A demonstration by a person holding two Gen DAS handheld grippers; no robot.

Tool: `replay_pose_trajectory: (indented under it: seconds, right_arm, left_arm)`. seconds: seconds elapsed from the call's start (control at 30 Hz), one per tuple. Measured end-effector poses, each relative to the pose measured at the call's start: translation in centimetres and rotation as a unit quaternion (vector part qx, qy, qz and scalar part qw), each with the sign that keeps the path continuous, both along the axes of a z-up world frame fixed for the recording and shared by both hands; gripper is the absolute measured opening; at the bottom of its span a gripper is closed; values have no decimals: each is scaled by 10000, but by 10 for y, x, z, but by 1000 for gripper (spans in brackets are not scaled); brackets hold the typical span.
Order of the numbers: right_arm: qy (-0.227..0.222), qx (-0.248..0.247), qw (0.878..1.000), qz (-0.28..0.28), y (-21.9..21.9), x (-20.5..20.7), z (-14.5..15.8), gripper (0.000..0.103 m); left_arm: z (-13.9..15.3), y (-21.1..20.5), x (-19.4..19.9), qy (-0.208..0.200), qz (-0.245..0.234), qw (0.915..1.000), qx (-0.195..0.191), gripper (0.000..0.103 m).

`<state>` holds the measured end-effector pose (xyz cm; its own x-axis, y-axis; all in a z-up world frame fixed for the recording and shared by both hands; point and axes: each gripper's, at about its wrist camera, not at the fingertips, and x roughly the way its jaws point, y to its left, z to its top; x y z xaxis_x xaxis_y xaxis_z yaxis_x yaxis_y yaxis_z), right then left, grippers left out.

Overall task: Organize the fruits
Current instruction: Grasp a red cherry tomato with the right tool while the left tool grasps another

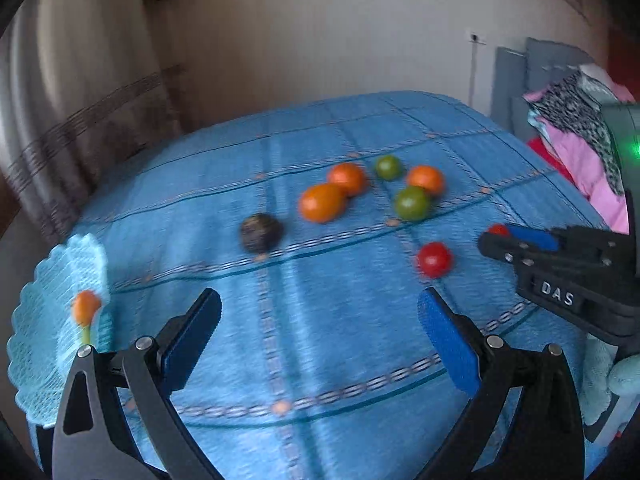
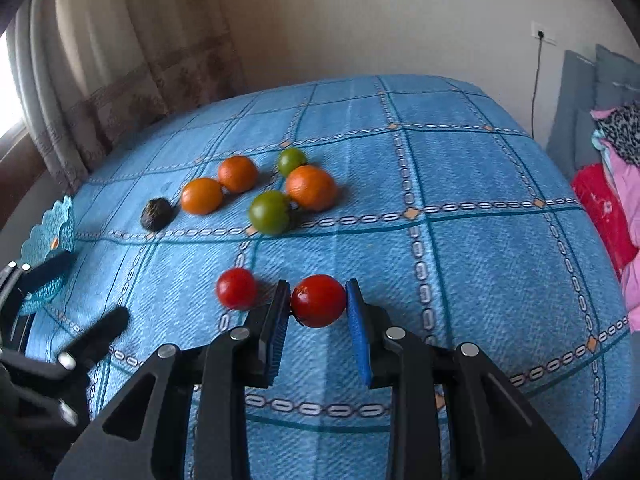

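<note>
Right gripper [image 2: 318,304] has its fingers closed against a red tomato [image 2: 318,301] — blue pads touching both sides, low over the blue checked bedspread [image 2: 480,168]. A second red tomato [image 2: 236,288] lies just left of it. Farther back sit three orange fruits, two green ones and a dark avocado [image 2: 157,214], clustered. Left gripper [image 1: 320,312] spread wide, nothing between its fingers, hanging over bare bedspread. A blue scalloped basket [image 1: 52,280] sits at the left edge — one small orange fruit [image 1: 85,306] inside.
</note>
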<state>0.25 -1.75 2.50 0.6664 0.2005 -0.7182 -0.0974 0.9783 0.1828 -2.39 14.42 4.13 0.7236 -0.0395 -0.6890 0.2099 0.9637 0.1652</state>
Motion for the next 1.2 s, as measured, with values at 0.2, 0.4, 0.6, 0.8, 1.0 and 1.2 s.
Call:
replay_pose_trajectory:
  seconds: [0.2, 0.4, 0.6, 0.8, 1.0, 1.2]
  right_arm:
    - [24, 107, 9998, -157, -11, 3, 1, 29]
    - [63, 140, 9997, -196, -14, 7, -2, 29]
    - [126, 147, 9995, -240, -13, 10, -8, 29]
    - [117, 193, 9992, -342, -17, 11, -10, 29]
    - [51, 298, 9981, -542, -29, 9, -8, 29]
    - [44, 317, 9976, -607, -31, 8, -8, 29]
  left_arm:
    - [-15, -32, 20, 323, -396, 9987, -67, 85]
    - [-27, -49, 41, 577, -525, 9968, -198, 75]
    - [-42, -57, 57, 829, -604, 9942, -332, 60]
    - [-49, -71, 55, 780, -879, 9927, -270, 42]
    - [-49, -77, 50, 734, -1056, 9913, -286, 30]
    - [-48, -71, 46, 695, -1030, 9916, -351, 29]
